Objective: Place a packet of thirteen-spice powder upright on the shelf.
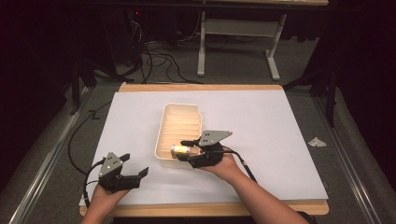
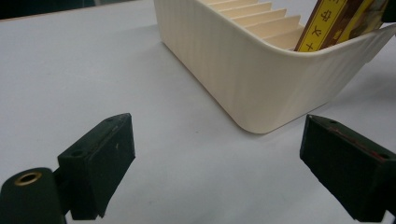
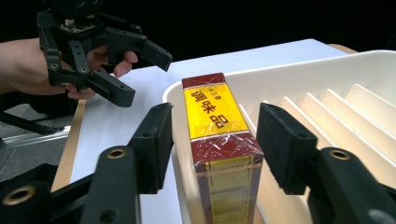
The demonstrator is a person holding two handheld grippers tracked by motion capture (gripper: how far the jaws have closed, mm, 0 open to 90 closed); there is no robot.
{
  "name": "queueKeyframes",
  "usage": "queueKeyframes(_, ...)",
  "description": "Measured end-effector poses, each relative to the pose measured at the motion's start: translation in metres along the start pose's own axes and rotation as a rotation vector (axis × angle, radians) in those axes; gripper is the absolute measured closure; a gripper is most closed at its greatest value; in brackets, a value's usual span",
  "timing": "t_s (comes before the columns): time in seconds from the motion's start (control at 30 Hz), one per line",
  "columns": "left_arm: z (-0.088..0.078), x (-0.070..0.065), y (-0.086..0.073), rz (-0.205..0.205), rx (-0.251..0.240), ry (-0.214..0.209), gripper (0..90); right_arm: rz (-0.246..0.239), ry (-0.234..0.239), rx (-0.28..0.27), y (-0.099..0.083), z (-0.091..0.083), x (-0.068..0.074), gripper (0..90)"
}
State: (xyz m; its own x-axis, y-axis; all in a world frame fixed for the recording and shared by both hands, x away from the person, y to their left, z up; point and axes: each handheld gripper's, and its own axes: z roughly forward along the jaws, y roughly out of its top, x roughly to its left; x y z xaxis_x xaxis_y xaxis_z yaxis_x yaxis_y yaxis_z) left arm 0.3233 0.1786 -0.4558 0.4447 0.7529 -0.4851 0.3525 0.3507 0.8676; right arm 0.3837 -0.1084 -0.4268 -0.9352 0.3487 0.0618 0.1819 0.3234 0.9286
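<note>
1. Counter (image 1: 280, 140): white sheet under everything; left gripper (image 1: 122, 173) parked near its front edge, jaws wide and empty, well apart from the work.
2. Cream bin (image 1: 164, 128) with ribbed slots: near end just ahead of the right gripper (image 1: 187, 150).
3. Box (image 3: 219, 144), red and yellow: standing in the nearest slot, between the right gripper's jaws, pads apart from both sides.
4. Best finished by pulling straight back and up, without brushing the box or tipping it off the rim.
</note>
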Motion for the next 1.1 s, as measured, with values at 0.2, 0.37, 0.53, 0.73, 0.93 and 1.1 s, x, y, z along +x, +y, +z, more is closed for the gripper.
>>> queueKeyframes(0.2, 0.000, 0.001, 0.000, 0.004, 0.003, 0.001, 11.0, 0.002, -0.043, -0.013, 0.004, -0.004, 0.002, 29.1)
queueKeyframes(0.37, 0.000, 0.001, 0.000, 0.004, 0.002, 0.001, 11.0, 0.002, -0.064, -0.022, 0.007, -0.008, 0.004, 22.3)
queueKeyframes(0.53, 0.001, 0.000, 0.000, 0.001, 0.001, 0.001, 11.0, -0.005, -0.088, -0.028, 0.010, -0.016, 0.006, 18.4)
queueKeyframes(0.73, 0.001, 0.000, 0.000, -0.004, -0.003, 0.001, 11.0, -0.007, -0.119, -0.026, 0.011, -0.025, 0.004, 18.5)
queueKeyframes(0.93, 0.000, 0.000, 0.001, -0.003, -0.004, 0.002, 11.0, 0.007, -0.178, -0.024, 0.006, -0.043, -0.001, 18.1)
queueKeyframes(1.1, 0.003, 0.000, 0.001, -0.003, -0.007, 0.002, 11.0, 0.018, -0.253, -0.013, -0.006, -0.067, -0.008, 18.1)
